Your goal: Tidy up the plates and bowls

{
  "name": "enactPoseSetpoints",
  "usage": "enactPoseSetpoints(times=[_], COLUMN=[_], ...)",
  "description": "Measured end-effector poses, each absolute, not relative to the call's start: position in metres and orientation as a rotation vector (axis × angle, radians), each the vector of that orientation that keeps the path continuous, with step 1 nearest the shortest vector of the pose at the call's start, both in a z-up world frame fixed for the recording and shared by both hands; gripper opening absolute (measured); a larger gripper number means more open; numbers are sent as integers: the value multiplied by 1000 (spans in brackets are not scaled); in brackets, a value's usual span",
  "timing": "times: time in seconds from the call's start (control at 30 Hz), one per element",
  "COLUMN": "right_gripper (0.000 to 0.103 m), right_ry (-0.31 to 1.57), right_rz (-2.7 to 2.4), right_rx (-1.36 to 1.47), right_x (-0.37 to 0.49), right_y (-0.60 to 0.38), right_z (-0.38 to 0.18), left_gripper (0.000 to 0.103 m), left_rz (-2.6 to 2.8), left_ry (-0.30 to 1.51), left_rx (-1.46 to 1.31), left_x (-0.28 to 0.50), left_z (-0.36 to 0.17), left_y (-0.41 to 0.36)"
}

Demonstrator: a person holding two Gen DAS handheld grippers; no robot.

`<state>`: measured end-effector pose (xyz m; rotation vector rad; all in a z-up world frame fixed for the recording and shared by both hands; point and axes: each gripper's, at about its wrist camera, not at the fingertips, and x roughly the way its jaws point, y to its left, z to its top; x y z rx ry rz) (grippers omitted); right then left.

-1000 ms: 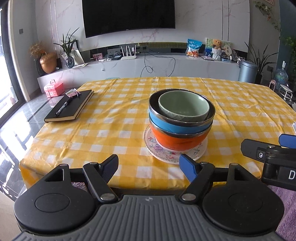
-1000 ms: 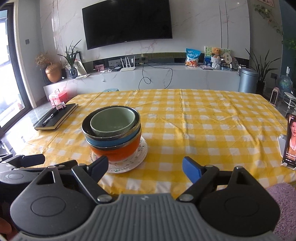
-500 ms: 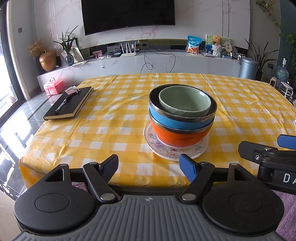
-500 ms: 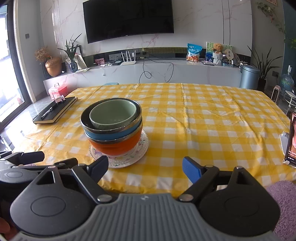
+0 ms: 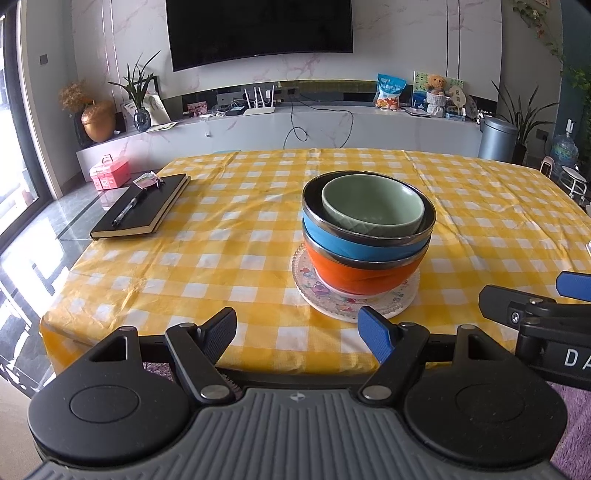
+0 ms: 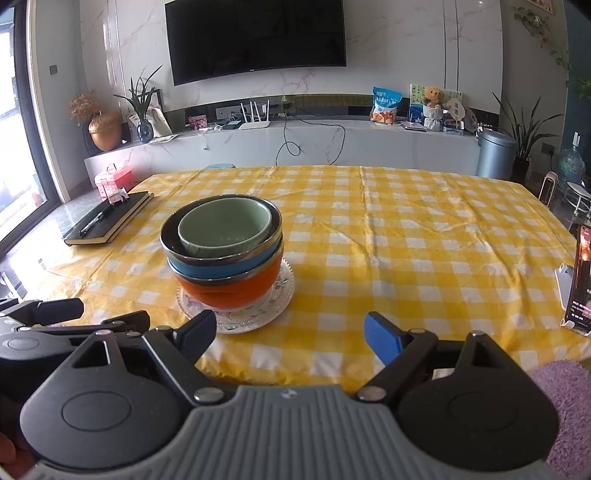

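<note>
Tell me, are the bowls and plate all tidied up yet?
Mostly, it seems. The green bowl sits inside the blue bowl, which sits in the orange bowl, all on the patterned plate. Nothing is in hand: the left hand-held gripper and right hand-held gripper are open and empty, short of the stack. Nothing else looks left to sort.

Yellow checked tablecloth (image 5: 236,236) carries a black notebook (image 5: 142,210) with a pen (image 5: 127,206) lying on top at the left edge, a phone (image 6: 581,280) propped upright probably on a stand at far right; wall TV (image 5: 258,31), router (image 5: 258,105), grey bin (image 5: 496,138) behind.
</note>
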<state>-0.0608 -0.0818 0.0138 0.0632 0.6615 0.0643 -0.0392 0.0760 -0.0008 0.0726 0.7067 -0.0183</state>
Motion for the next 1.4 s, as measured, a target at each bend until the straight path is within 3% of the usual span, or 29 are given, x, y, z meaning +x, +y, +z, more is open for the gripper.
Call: enactPoseSetpoints(times=[1.4], right_gripper=[86], right_ry=[679], right_rz=[50], right_rx=[60], right_x=[-59], right_y=[-83], right_z=[9], left_gripper=[88], left_rz=[-13], left_ry=[706], left_rx=[73], left_x=[-41], left_z=[-1], left_y=[77])
